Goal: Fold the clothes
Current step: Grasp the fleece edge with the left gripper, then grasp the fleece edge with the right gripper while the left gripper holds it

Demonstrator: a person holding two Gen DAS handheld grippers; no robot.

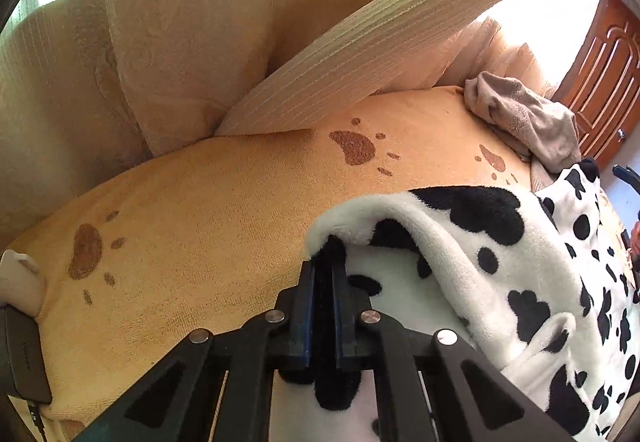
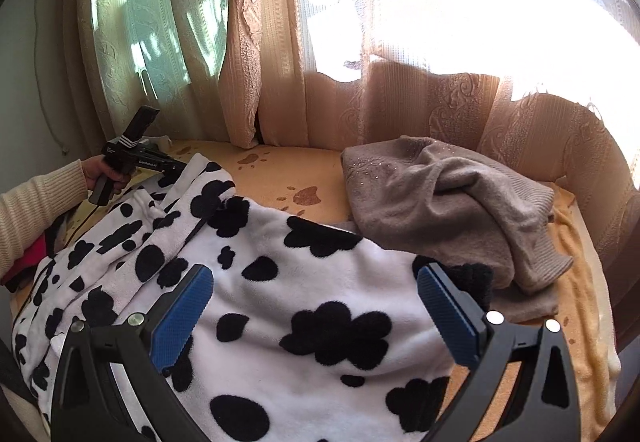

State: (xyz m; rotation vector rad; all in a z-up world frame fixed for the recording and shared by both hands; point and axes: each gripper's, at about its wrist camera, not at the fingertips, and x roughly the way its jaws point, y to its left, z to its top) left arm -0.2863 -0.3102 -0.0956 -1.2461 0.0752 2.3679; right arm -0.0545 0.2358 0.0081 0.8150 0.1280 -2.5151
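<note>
A white fleece garment with black cow spots [image 2: 312,306] lies spread on the orange paw-print cover [image 2: 320,169]. In the left wrist view my left gripper [image 1: 325,262] is shut on a folded edge of this cow-print garment [image 1: 460,242] and holds it raised off the cover [image 1: 220,201]. My right gripper [image 2: 316,282] is open wide, with its blue pads [image 2: 182,316] hovering just above the garment's middle, holding nothing. The left gripper also shows in the right wrist view [image 2: 168,165] at the garment's far left corner.
A crumpled beige-grey sweater [image 2: 440,197] lies beside the garment at the back right, also in the left wrist view [image 1: 524,117]. Cream curtains [image 2: 248,41] hang behind. A wooden door [image 1: 600,81] stands at the right. A dark device [image 1: 20,354] sits at the cover's left edge.
</note>
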